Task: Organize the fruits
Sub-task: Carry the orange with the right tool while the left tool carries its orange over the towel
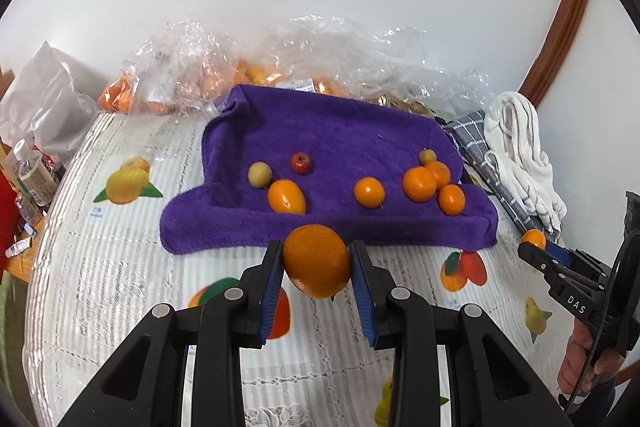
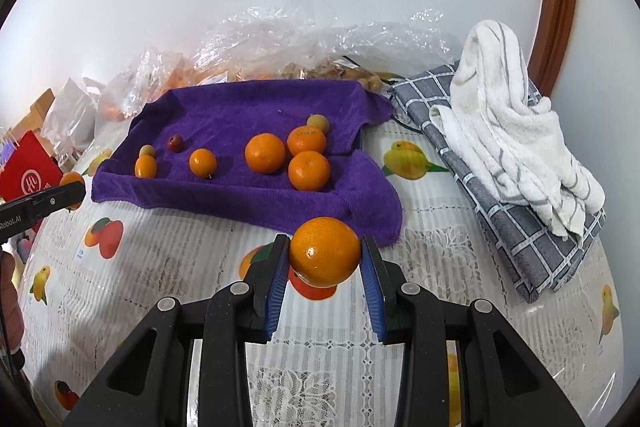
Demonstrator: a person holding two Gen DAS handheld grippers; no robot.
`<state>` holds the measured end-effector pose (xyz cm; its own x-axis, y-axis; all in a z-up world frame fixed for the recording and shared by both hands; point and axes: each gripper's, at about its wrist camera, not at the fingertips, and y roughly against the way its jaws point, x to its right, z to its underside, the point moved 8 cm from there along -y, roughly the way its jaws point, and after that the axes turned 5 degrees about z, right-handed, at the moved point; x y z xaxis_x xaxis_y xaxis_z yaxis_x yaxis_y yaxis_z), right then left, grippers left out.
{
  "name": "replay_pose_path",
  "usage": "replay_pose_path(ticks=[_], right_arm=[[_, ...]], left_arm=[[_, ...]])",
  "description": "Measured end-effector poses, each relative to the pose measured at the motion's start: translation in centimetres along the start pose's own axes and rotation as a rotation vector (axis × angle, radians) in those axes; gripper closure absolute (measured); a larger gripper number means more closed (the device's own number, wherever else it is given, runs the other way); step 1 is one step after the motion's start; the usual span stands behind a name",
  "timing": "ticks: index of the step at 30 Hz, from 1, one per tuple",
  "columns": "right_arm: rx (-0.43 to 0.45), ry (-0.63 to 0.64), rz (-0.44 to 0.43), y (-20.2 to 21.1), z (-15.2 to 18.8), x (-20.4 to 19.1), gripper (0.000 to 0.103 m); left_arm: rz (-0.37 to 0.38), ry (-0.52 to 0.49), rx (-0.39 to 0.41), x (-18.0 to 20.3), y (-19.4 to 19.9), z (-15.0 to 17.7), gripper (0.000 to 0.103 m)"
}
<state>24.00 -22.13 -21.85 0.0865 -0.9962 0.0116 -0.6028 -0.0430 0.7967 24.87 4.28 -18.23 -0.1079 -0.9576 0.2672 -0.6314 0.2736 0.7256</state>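
My left gripper (image 1: 318, 261) is shut on an orange (image 1: 318, 261) and holds it above the table, just in front of the purple towel (image 1: 328, 135). My right gripper (image 2: 325, 253) is shut on a second orange (image 2: 325, 253) near the towel's (image 2: 240, 107) front right corner. Each gripper shows in the other view: the right one (image 1: 534, 245) at far right, the left one (image 2: 72, 187) at far left. On the towel lie several oranges (image 1: 419, 183), an oval orange fruit (image 1: 286, 196), a small red fruit (image 1: 301, 163) and two small yellow-green fruits (image 1: 259, 174).
Clear plastic bags (image 1: 192, 75) with more oranges lie behind the towel by the wall. A white towel (image 2: 516, 131) on a grey checked cloth (image 2: 532, 239) lies to the right. Bottles (image 1: 30, 171) and a red box (image 2: 30, 167) stand at left. The tablecloth (image 2: 192, 259) has printed fruit.
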Motion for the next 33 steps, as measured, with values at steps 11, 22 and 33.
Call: replay_pose_path(ticks=[11,22,33], right_arm=[[0.026,0.009,-0.003,-0.6,-2.6,-0.9,0.068],[0.068,0.007,-0.014,-2.1,-6.8,-1.6,0.068],[0.07,-0.014,-0.056,-5.6,-11.7,-1.5,0.068]], left_arm=[[-0.016,0.014,0.034,-1.2,0.0,-2.4,0.072],[-0.026,0.039,0.065,-3.3,-0.5,-5.6,0.072],[-0.056,0.099,0.079,-6.7,-1.7,-8.8,0.072]])
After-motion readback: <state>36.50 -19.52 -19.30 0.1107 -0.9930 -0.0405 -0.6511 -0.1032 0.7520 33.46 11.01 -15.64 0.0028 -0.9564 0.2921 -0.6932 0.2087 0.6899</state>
